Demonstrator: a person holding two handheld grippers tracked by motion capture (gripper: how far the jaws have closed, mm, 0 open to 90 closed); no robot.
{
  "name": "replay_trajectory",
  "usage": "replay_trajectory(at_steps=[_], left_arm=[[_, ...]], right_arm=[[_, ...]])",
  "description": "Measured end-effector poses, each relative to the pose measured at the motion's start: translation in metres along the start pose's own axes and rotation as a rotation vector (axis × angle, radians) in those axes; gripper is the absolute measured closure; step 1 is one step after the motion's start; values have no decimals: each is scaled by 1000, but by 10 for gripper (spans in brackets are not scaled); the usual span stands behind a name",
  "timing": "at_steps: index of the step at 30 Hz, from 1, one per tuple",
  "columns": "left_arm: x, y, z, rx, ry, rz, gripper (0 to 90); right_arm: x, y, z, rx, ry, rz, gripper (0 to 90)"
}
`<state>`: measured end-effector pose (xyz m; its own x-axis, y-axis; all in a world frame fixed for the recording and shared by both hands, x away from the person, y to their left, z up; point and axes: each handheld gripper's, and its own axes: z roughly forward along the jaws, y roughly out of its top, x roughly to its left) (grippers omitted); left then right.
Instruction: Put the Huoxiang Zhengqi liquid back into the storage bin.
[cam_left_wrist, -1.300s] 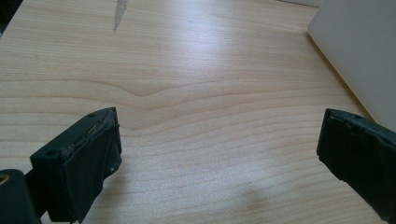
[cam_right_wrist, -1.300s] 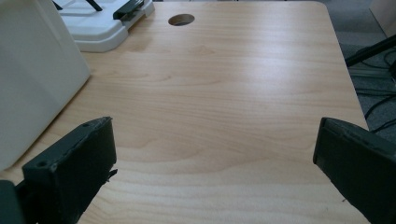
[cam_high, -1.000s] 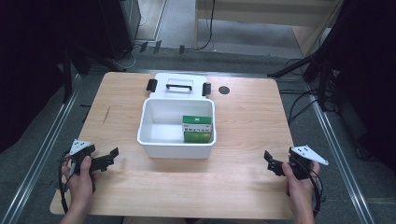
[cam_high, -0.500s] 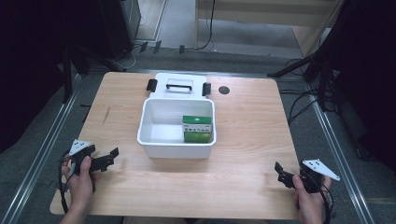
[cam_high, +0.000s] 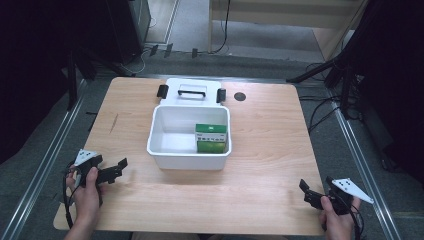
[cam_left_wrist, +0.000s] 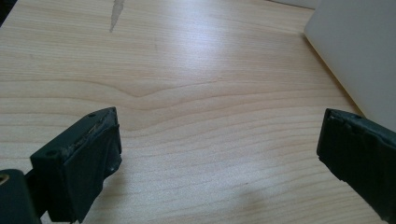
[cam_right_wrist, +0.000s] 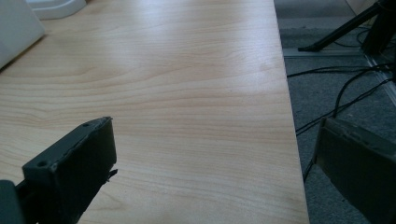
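Wooden table (cam_high: 270, 130), dark surroundings. White bin (cam_high: 189, 136) at table centre, long axis across table; green box (cam_high: 210, 138) inside, right part. Left gripper (cam_high: 116, 169) near-left of bin, jaws wide, empty. Right gripper (cam_high: 307, 192) near-right of bin, jaws wide, empty.

So we've got the bin (cam_high: 172, 150) sitting mid-table (cam_high: 270, 145), w/ a box (cam_high: 210, 138) inside it, right side. Lid (cam_high: 191, 92) lies flat just behind the bin, touching. Left gripper (cam_high: 120, 168) is at our near-left corner, right gripper (cam_high: 306, 192) near-right by the table edge, both well apart from the bin.
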<state>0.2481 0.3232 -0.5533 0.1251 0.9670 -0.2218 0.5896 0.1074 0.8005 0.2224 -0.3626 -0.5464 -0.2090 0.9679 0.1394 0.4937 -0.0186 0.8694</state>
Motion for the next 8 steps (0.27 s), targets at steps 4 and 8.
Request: replay_trajectory(at_steps=[4, 8], left_arm=[[0, 0, 1, 6, 3, -1, 7], [0, 0, 1, 12, 7, -3, 7]], right_arm=[[-3, -1, 0, 13, 14, 66, 0], [-3, -1, -1, 11, 2, 77, 0]])
